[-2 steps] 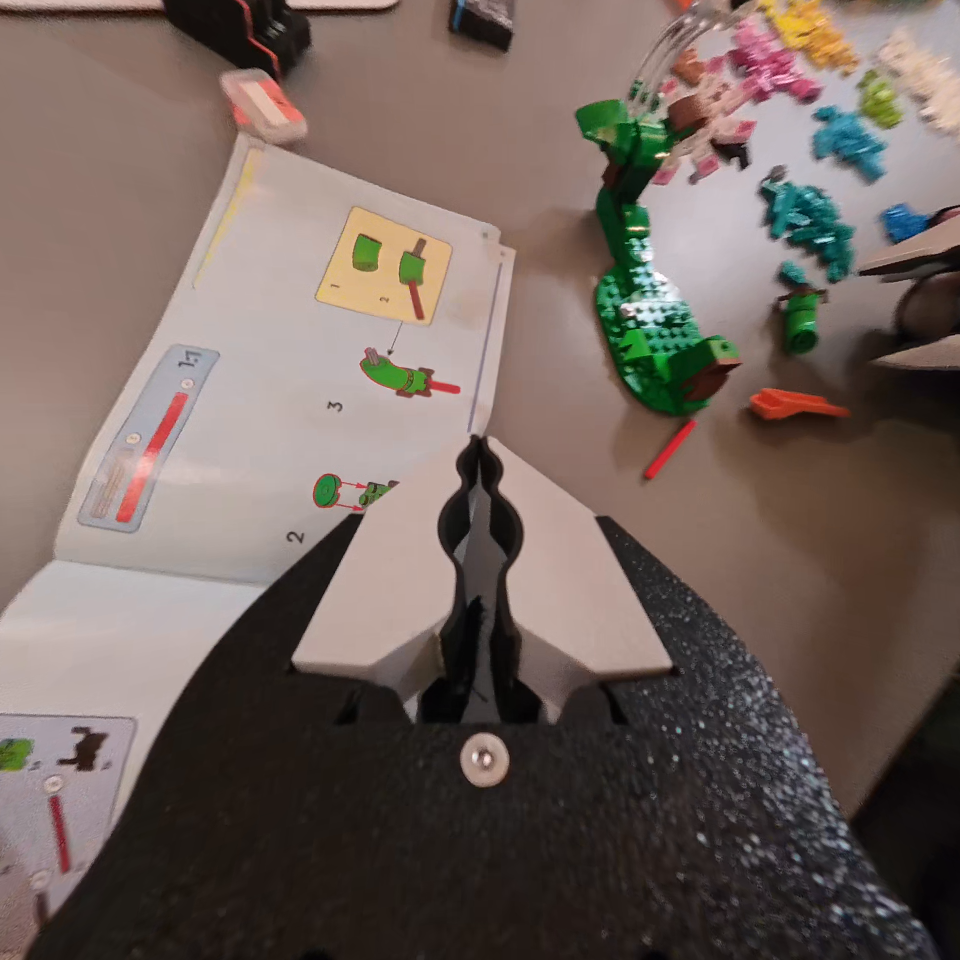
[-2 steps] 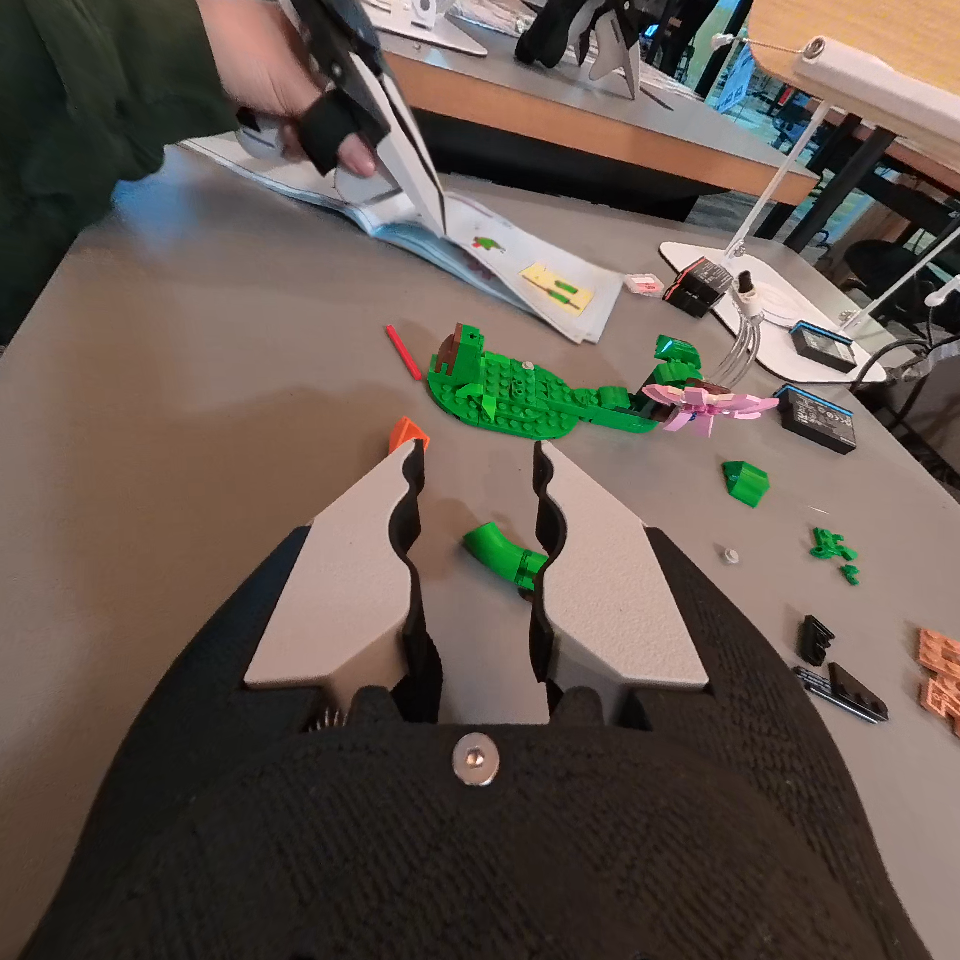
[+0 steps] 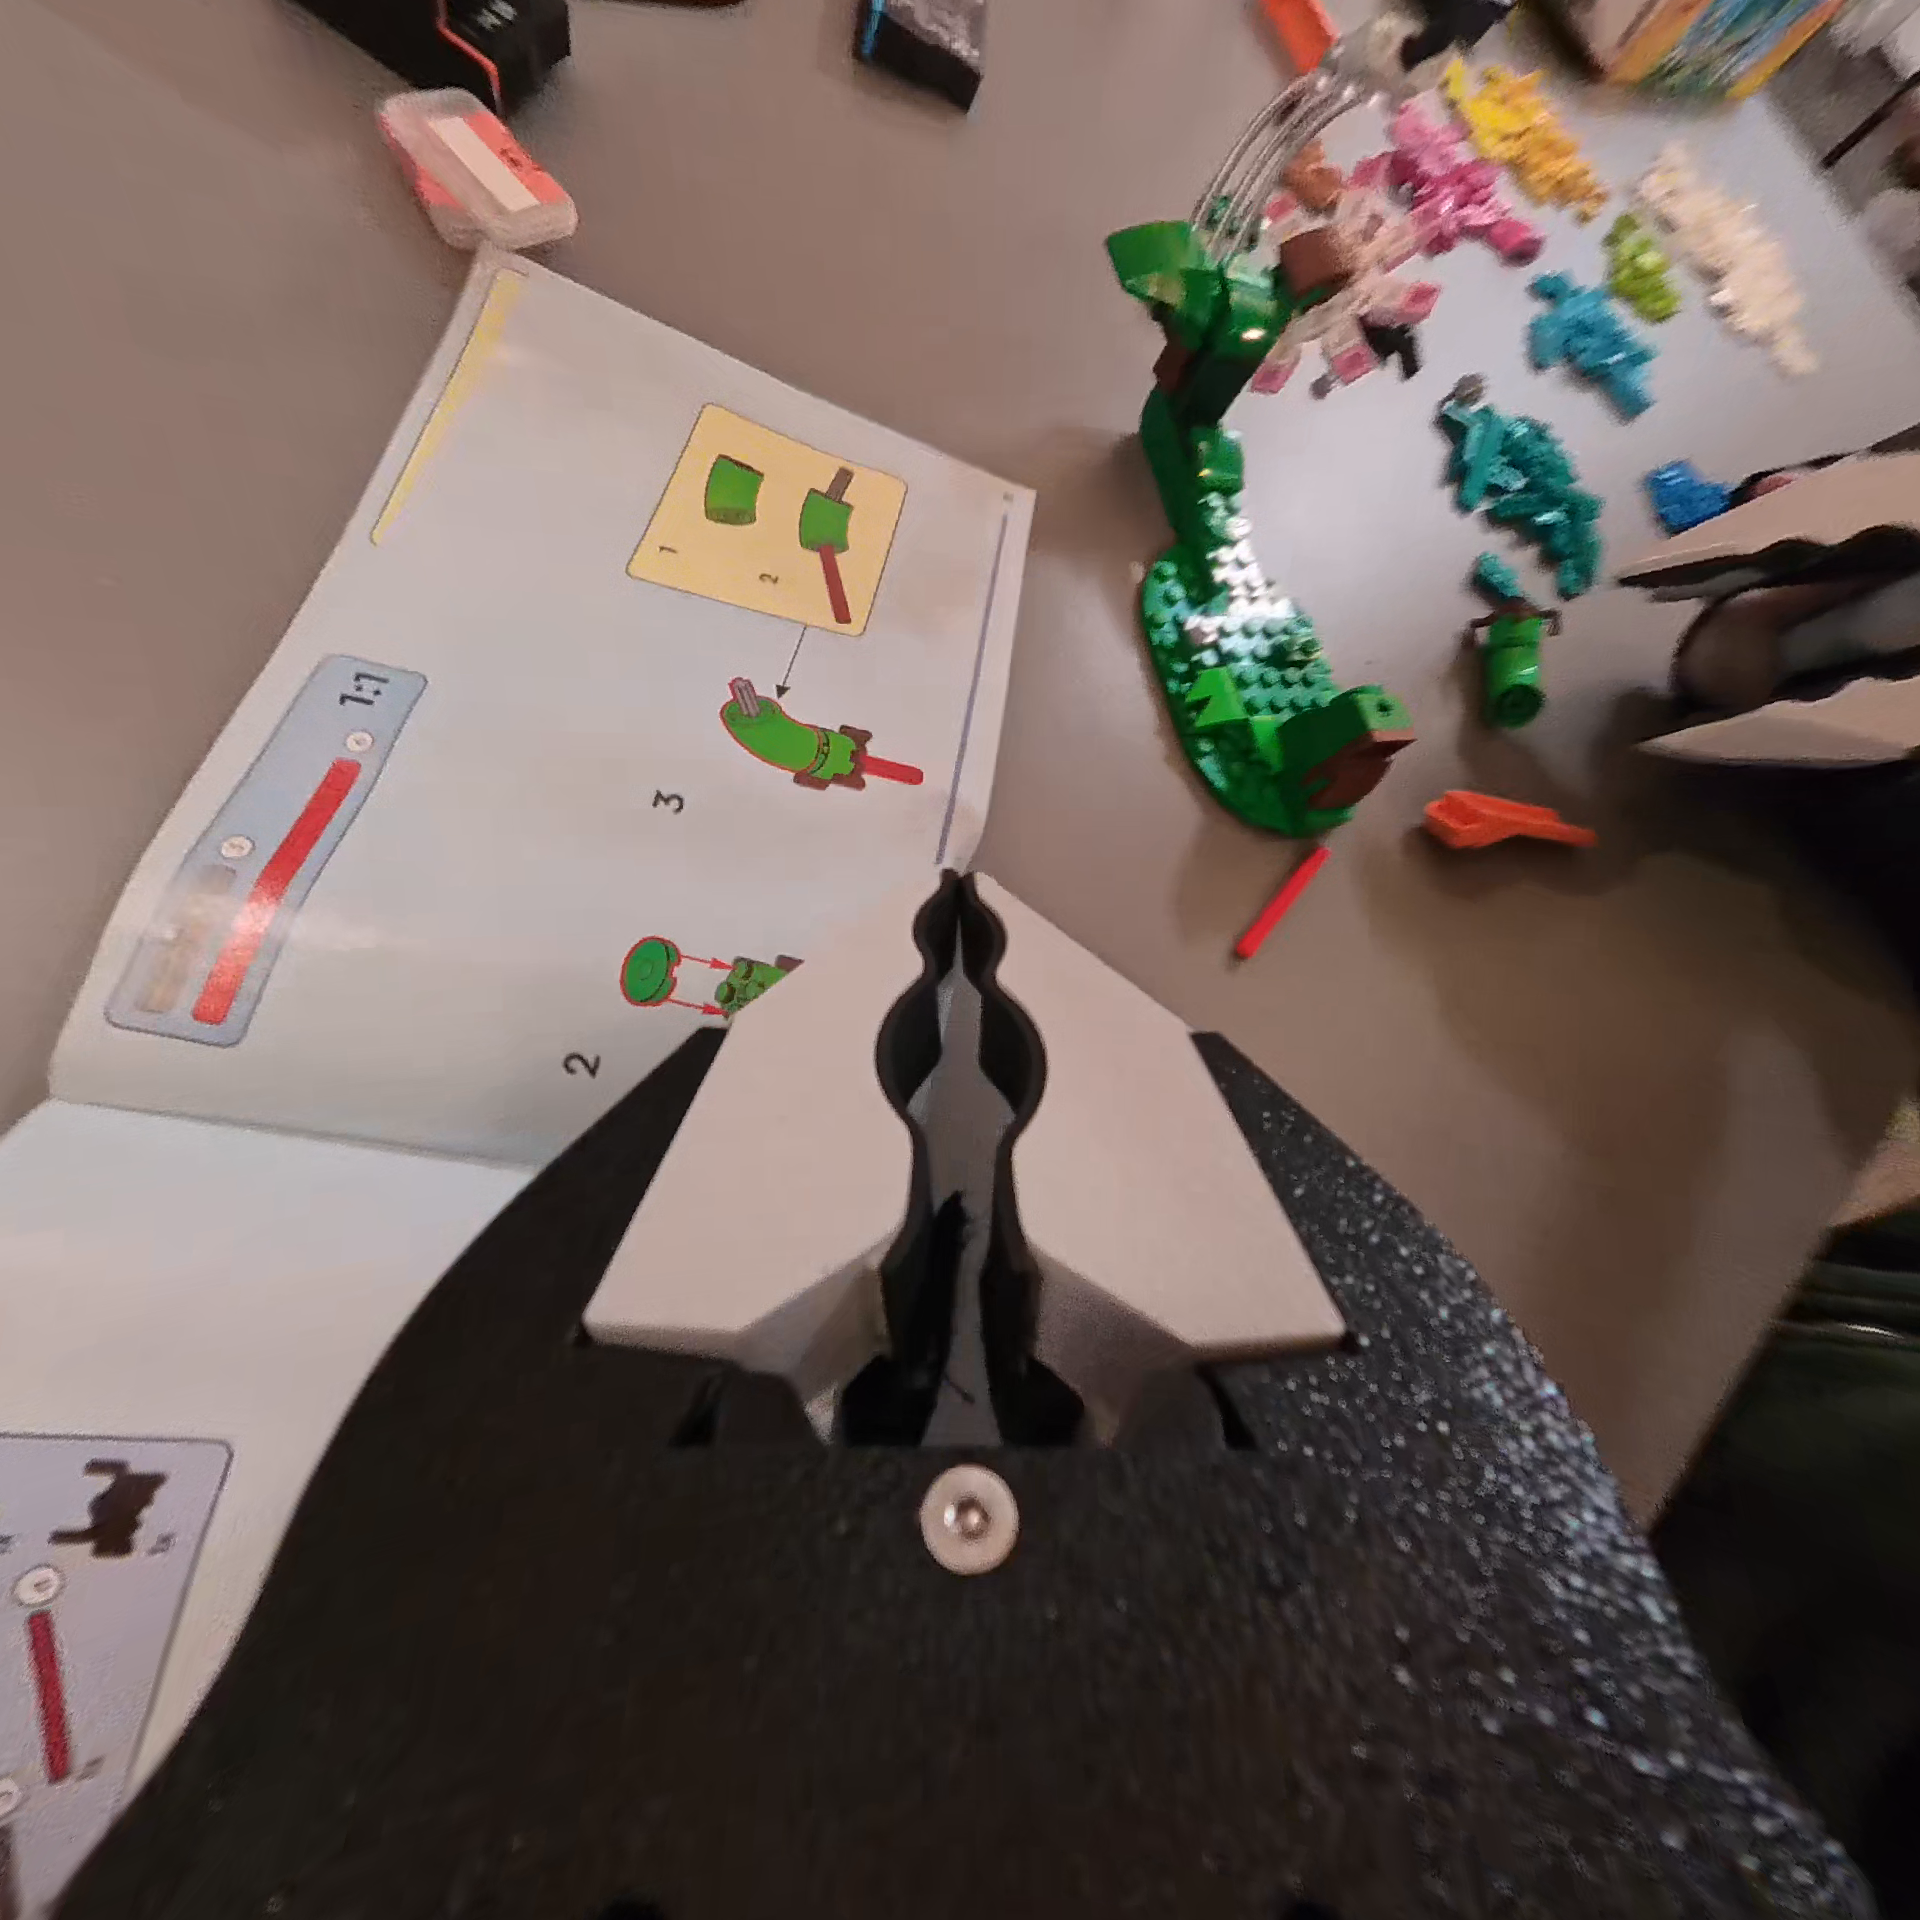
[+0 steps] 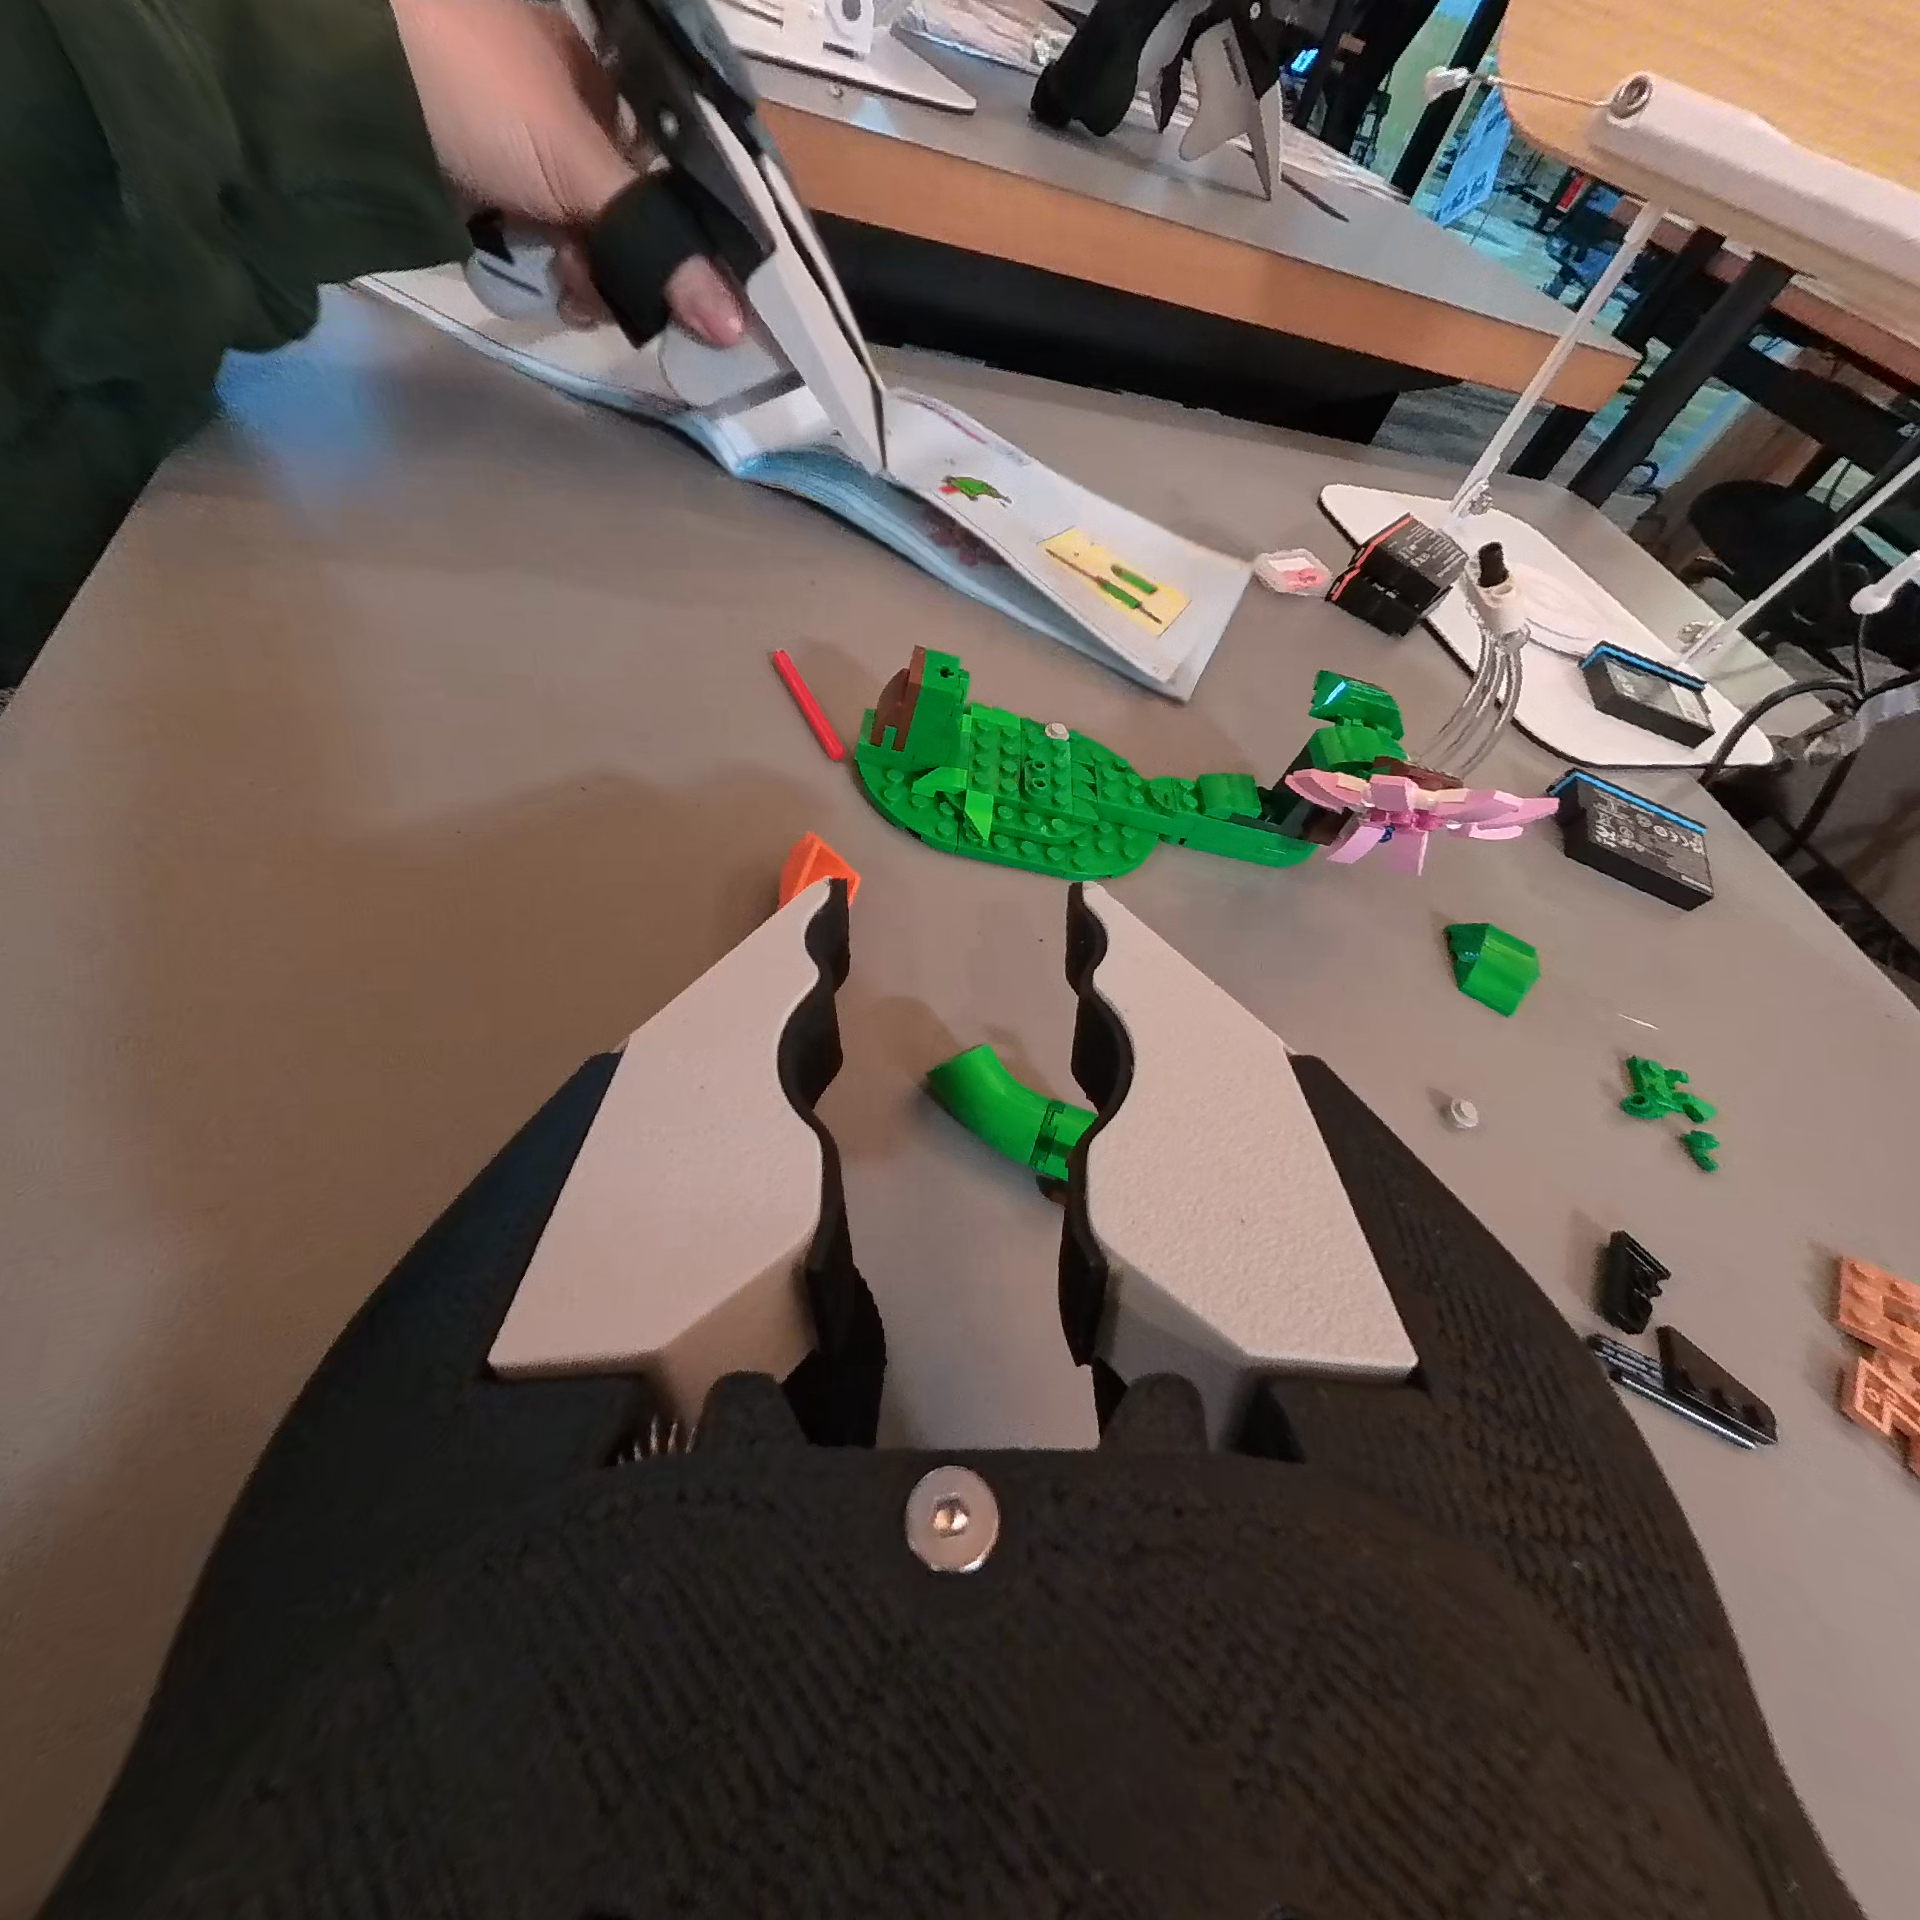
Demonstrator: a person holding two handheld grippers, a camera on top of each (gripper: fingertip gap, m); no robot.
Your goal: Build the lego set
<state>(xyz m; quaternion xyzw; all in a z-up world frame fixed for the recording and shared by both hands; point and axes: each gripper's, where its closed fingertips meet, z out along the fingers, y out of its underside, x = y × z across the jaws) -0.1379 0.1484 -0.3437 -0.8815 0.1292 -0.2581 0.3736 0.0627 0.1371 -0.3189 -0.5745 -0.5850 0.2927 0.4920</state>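
My left gripper [image 3: 956,891] is shut and empty, its tip over the near corner of the open instruction booklet [image 3: 540,727]; it also shows in the right wrist view [image 4: 878,457], held by a hand. My right gripper [image 4: 956,914] is open just above the table, with a curved green tube piece [image 4: 997,1112] lying between its fingers, close to the right one. The green leaf-shaped build [image 4: 997,790] with a pink flower [image 4: 1403,810] lies beyond; it shows in the left wrist view [image 3: 1236,644] too. A red rod [image 4: 808,704] lies left of it.
An orange brick separator [image 3: 1496,821] lies near the build. Loose green pieces [image 4: 1491,966], black pieces [image 4: 1631,1278] and tan plates [image 4: 1881,1340] lie at right. Sorted coloured brick piles [image 3: 1538,270] sit far back. Black boxes [image 4: 1631,842] and a white lamp base [image 4: 1538,644] stand behind. The left gripper's tips are roughly 20 cm from the right gripper's.
The left gripper has shifted slightly over the booklet; the right gripper has not visibly moved.
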